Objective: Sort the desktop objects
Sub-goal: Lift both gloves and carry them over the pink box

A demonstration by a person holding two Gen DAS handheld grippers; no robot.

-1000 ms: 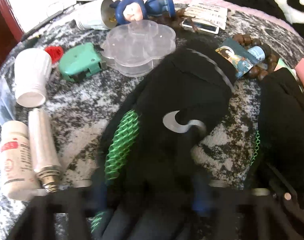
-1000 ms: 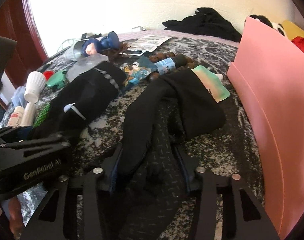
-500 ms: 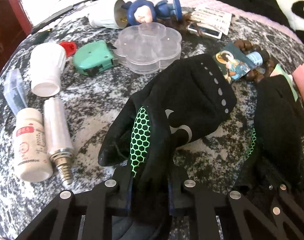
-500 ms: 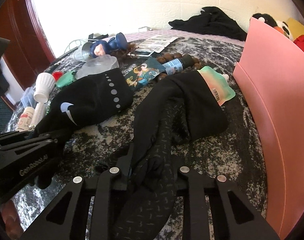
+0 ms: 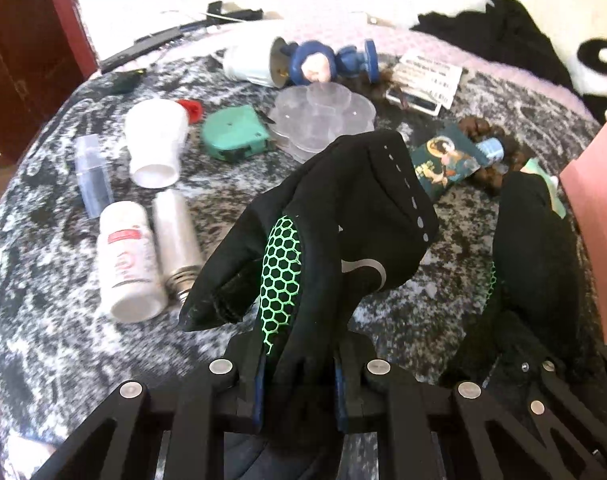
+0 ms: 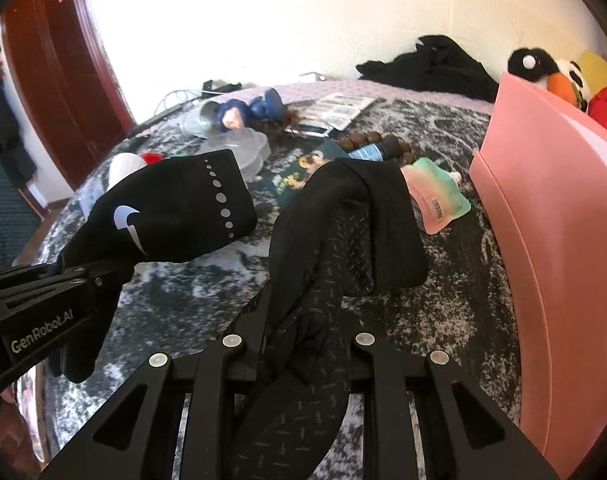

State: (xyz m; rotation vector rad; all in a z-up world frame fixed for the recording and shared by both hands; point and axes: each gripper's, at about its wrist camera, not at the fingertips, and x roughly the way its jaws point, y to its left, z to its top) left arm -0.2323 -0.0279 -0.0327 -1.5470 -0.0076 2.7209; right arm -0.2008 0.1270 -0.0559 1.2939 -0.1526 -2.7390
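Evidently each glove is pinched at its fingers: the left gripper [image 5: 297, 376] is clamped on the logo glove [image 5: 343, 216], the right gripper [image 6: 303, 344] on the plain glove [image 6: 343, 232]. Both cuffs are pointed away from the tools, and the pink bin [image 6: 551, 240] is found just beside the right one, so the right hand is judged nearer.

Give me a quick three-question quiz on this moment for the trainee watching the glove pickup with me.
1. True or false: the left gripper is shut on the black glove with green honeycomb mesh.
2. Which thing does the other black glove, held in the right gripper, partly cover? A) the teal tape measure B) the pink and green pouch C) the blue figurine
3. Fill in: the white bottle with a red label lies right beside a ____ metal cylinder.

Key: 1 true; 2 B; 3 silver.
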